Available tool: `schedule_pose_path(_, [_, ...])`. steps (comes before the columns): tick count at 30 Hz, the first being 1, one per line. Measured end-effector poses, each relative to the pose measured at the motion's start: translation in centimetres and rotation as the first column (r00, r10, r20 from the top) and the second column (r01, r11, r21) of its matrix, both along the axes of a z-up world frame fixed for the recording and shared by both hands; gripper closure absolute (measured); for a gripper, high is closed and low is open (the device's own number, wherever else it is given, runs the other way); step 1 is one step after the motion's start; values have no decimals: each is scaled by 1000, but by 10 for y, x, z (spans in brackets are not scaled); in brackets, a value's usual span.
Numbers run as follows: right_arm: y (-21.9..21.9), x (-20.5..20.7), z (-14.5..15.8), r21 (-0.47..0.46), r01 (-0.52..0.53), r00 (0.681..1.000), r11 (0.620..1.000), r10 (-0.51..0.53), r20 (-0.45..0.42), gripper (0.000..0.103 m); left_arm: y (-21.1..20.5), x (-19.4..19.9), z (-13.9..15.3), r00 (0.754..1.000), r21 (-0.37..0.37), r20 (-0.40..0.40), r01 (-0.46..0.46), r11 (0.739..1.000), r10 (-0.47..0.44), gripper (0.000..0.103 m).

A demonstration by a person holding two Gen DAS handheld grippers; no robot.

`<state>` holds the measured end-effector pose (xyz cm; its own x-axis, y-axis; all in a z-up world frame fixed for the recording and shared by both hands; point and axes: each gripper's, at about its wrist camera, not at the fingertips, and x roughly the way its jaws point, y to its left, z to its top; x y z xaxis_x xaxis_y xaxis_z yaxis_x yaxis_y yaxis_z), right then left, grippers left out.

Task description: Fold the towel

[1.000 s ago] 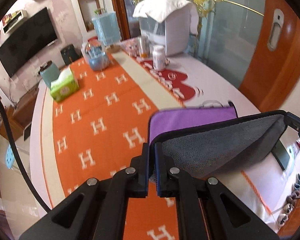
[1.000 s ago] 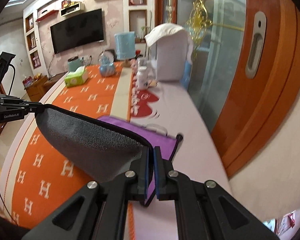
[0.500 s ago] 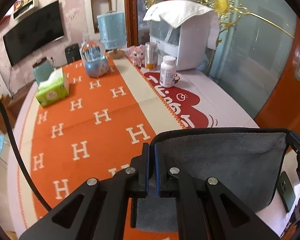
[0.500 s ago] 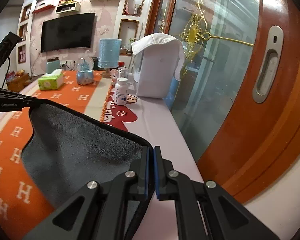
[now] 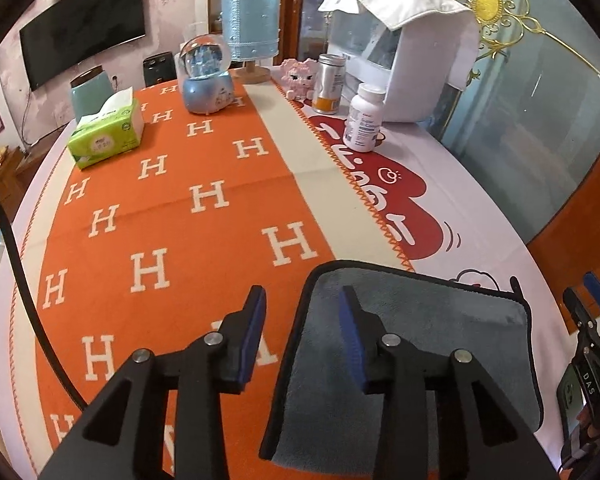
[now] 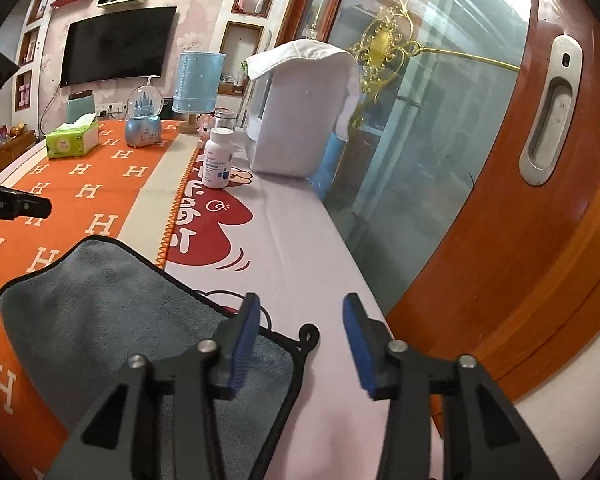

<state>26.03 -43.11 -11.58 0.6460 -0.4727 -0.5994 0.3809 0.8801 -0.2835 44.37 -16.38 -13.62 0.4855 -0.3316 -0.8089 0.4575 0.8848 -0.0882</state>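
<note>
Towel (image 5: 428, 344) is laid flat on the table, grey side up, black piping around the edge; it straddles the zigzag seam between the orange H-pattern runner (image 5: 160, 216) and the pale cloth with the red print (image 6: 216, 236). A small hanging loop (image 6: 309, 335) is seen at the towel's corner on the pale-cloth side. No purple face is exposed in either view.

Left gripper (image 5: 302, 334) is held over the towel's runner-side edge, jaws spread apart, nothing clamped; one pad is above the runner, the other above the towel. Right gripper (image 6: 300, 344) is likewise spread wide and empty, over the loop corner; one finger overlaps the towel, the other sits above the pale cloth.

Towel's near edge is hidden behind the gripper bodies in both views, so layer count cannot be told. Label text on the white pill bottle (image 5: 365, 117) is too small to read.

Beyond the towel on the table: pill bottle, metal can (image 5: 330, 84), pink toy (image 5: 298, 78), snow globe (image 5: 208, 80), blue lamp (image 5: 251, 28), green tissue pack (image 5: 106, 134), white appliance (image 5: 416, 52) with a cloth draped on top. Wall TV (image 6: 118, 50) is further back; glass-and-wood sliding door (image 6: 548, 152) runs beside the pale-cloth side.
</note>
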Motion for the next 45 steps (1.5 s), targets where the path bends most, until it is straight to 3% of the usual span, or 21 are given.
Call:
schedule_pose_path(10, [7,-14,6,86,-44,999,995,46,-17,37,35,-34,19,992,33,8,-124,992,124,41])
schedule_pose_path(16, [16,-41,6,193,-88,993,977,102,-64,32,66,-86,35,980,18,19,-198,980,198,36])
schedule_pose_path(20, [26,-67,12,233,-113,990,966,130,-61,21,88,-134,49,968,11,31,-248,969,247,26])
schedule_pose_path(24, [38,-93,22,269,-139,986,953,158,-53,11,106,-177,60,957,25,47,-288,957,287,23])
schedule_pose_path(27, [48,-115,28,276,-152,982,949,176,-65,8,123,-212,67,943,17,42,-332,943,331,17])
schedule_pose_path(32, [67,-145,36,303,-181,972,936,217,-89,3,152,-261,76,931,-3,1,-365,931,365,13])
schedule_pose_path(38, [97,-176,38,347,-226,952,910,282,-120,2,187,-305,77,896,14,-43,-442,897,442,13])
schedule_pose_path(45, [127,-198,38,466,-219,932,857,326,-161,1,210,-344,86,877,37,-59,-475,879,477,7])
